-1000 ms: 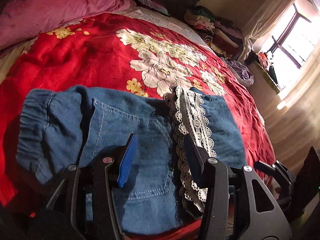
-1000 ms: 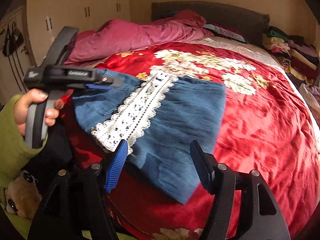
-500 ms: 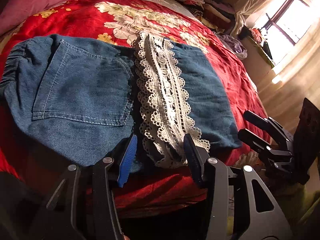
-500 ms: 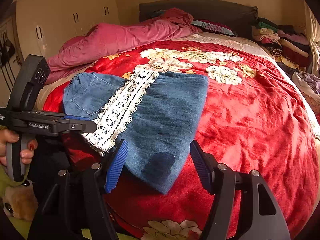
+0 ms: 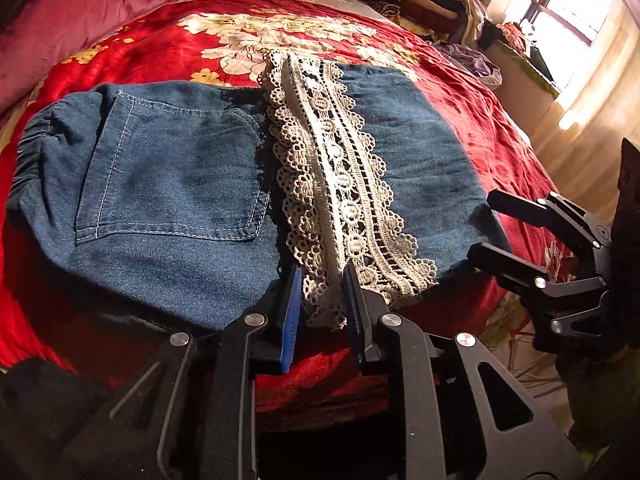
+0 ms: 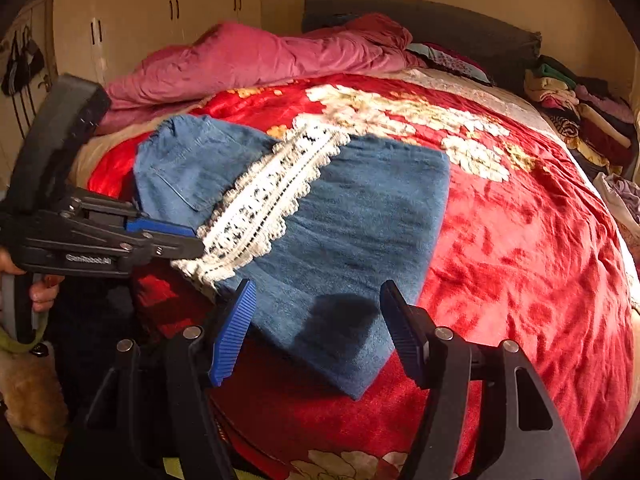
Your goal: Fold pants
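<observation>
Blue denim pants (image 5: 168, 168) lie folded on the red flowered bedspread (image 5: 160, 40), back pocket up, with a cream lace hem (image 5: 340, 176) across the middle. My left gripper (image 5: 322, 296) is at the near edge, its jaws closing, and the end of the lace is pinched between the blue pads. In the right wrist view that gripper (image 6: 198, 240) grips the lace (image 6: 272, 196) from the left. My right gripper (image 6: 316, 304) hangs open just above the near corner of the pants (image 6: 360, 216), nothing in it. It also shows at the right (image 5: 480, 222).
A pink duvet (image 6: 260, 60) is bunched at the head of the bed. A pile of folded clothes (image 6: 580, 100) lines the far right side. Wardrobe doors (image 6: 160, 12) stand behind on the left, a bright window (image 5: 576, 4) on the right. A hand (image 6: 40, 292) holds the left gripper's handle.
The left gripper came back to the near edge of the pants and its jaws narrowed onto the lace end. The right gripper sank slightly toward the denim corner, still open.
</observation>
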Action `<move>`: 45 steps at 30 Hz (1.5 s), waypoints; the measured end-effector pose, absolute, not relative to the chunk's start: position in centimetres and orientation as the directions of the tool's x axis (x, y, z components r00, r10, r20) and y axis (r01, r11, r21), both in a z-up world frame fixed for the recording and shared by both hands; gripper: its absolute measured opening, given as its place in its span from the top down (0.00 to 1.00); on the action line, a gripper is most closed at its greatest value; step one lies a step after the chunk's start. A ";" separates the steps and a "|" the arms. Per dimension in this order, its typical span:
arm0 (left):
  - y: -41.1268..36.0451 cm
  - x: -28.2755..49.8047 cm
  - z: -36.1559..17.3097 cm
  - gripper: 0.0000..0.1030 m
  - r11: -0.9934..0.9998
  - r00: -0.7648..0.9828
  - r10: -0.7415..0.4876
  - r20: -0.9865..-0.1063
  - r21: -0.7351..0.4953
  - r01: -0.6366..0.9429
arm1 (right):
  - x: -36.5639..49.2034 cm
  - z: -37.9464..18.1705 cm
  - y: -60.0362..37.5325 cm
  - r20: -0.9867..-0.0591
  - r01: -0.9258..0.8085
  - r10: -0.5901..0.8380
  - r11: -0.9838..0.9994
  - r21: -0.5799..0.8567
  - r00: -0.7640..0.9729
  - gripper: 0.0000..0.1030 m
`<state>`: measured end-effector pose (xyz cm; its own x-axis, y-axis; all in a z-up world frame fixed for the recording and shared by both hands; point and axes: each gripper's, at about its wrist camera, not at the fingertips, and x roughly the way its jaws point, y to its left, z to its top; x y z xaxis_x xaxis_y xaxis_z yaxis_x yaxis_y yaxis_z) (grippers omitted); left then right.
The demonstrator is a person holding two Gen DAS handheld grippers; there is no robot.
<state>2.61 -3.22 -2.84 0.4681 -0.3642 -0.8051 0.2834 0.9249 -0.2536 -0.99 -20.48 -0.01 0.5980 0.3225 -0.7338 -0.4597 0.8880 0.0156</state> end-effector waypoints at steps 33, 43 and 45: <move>-1.5 1.4 1.0 0.56 0.930 0.557 -0.359 -0.749 -0.238 0.279 | -0.7 2.2 -23.6 -0.716 -0.366 0.328 0.924 0.109 0.616 0.21; 1.2 0.6 2.9 0.42 0.949 0.621 -0.314 -0.719 -0.216 0.230 | -0.6 3.7 -22.2 -0.702 -0.383 0.336 0.919 0.097 0.628 0.21; 2.1 0.5 3.1 0.40 0.953 0.632 -0.303 -0.714 -0.216 0.214 | -0.5 4.1 -21.7 -0.698 -0.390 0.338 0.916 0.092 0.631 0.21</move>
<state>0.53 2.09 3.15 0.6317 -0.3030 -0.7135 0.2135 0.9528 -0.2156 -0.48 -21.69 4.12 0.6309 0.3383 -0.6982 -0.3898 0.9163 0.0917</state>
